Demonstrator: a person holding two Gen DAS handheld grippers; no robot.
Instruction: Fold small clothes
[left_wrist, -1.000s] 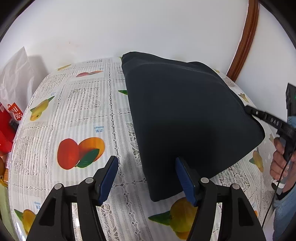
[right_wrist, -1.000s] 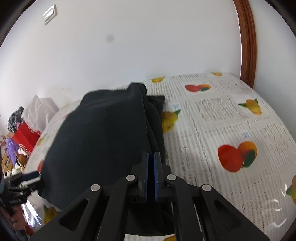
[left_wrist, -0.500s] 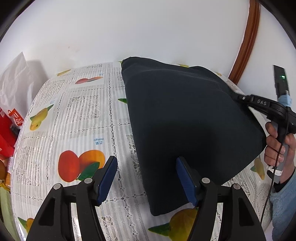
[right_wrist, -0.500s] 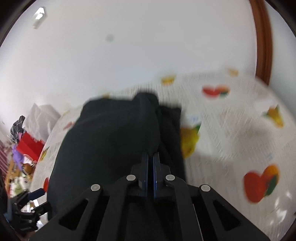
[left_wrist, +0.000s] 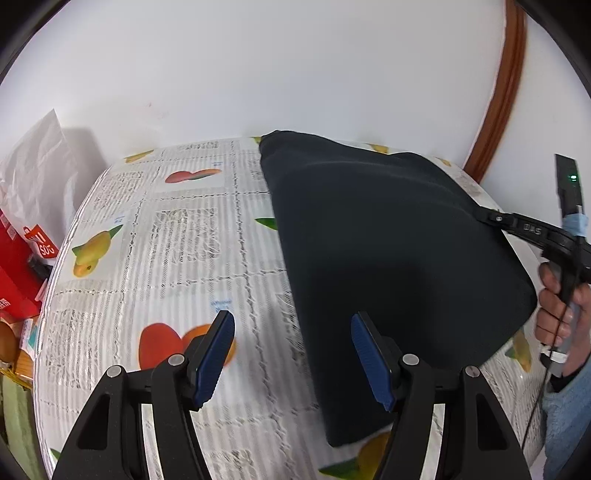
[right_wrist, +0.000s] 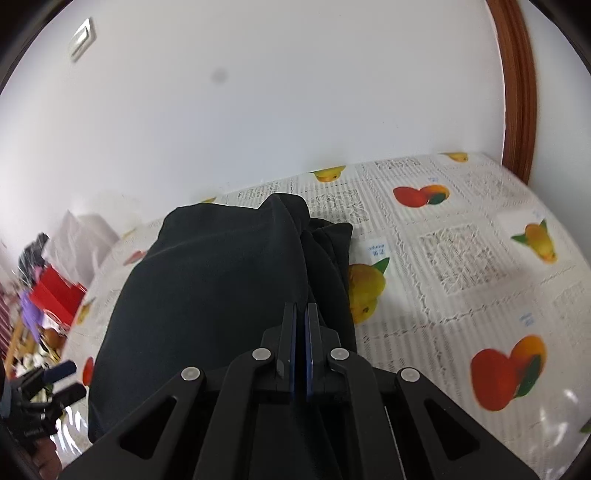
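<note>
A dark navy garment (left_wrist: 388, 251) lies on the fruit-print tablecloth (left_wrist: 177, 229), its right edge lifted off the table. My right gripper (right_wrist: 301, 314) is shut on that edge of the garment (right_wrist: 221, 288); it also shows in the left wrist view (left_wrist: 491, 218) at the cloth's right side. My left gripper (left_wrist: 293, 343) is open and empty, hovering over the table beside the garment's near left edge, its right finger (left_wrist: 369, 354) over the cloth.
A white wall stands behind the table. A white bag (left_wrist: 33, 177) and a red box (left_wrist: 22, 266) sit off the table's left edge. A brown door frame (left_wrist: 498, 92) runs up at the right. The table's right half (right_wrist: 480, 258) is bare cloth.
My right gripper has lifted the garment's edge higher and carried it towards the far side. My left gripper has stayed open and drawn back and up a little.
</note>
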